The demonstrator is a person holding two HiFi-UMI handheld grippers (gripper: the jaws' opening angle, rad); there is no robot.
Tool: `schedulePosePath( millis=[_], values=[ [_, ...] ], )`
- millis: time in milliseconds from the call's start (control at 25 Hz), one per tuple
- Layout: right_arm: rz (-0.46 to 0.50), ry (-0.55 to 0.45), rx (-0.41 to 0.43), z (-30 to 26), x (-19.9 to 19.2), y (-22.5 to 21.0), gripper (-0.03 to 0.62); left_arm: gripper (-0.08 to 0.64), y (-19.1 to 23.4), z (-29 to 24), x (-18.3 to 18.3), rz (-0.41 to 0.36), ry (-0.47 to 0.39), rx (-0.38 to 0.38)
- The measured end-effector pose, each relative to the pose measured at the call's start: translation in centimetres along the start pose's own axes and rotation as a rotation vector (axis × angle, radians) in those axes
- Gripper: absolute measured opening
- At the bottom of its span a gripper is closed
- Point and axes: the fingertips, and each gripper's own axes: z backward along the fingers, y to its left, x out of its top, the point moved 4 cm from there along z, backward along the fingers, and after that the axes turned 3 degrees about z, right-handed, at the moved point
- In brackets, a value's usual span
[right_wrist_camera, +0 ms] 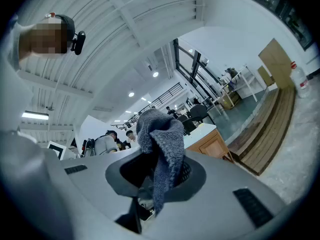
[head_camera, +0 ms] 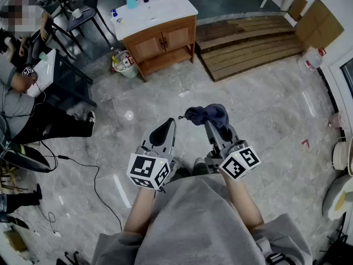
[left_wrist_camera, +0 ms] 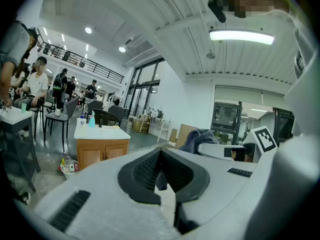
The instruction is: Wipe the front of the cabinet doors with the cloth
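A low wooden cabinet [head_camera: 162, 37] with a white top and two small doors stands far ahead across the tiled floor; it also shows in the left gripper view [left_wrist_camera: 102, 151] and the right gripper view [right_wrist_camera: 210, 141]. My right gripper [head_camera: 218, 125] is shut on a dark blue-grey cloth [head_camera: 208, 115], which bunches above the jaws and hangs down between them [right_wrist_camera: 162, 139]. My left gripper [head_camera: 165, 130] is held beside it at waist height, jaws shut with nothing in them [left_wrist_camera: 161, 156]. Both grippers are well short of the cabinet.
A blue spray bottle [head_camera: 131, 0] stands on the cabinet top. A white bucket [head_camera: 126, 64] sits at its left foot. A wooden ramp [head_camera: 248, 40] lies to the right. Seated people, chairs and a dark table [head_camera: 60, 76] fill the left; a cable [head_camera: 83, 164] trails over the floor.
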Motion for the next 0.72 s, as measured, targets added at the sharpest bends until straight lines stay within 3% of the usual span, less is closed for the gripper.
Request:
schedulePosePath(
  millis=[400,720],
  values=[
    [0.038,0.035,0.012,-2.2,-1.1,1.4,0.063,0.008,2.3,0.9,-0.1,0.015,0.006,0.016],
    [0.083,0.068,0.014,-6.1,-3.6,3.7,0.066,0.009,7.4,2.9,-0.5,0.045,0.01,0.044]
  ],
)
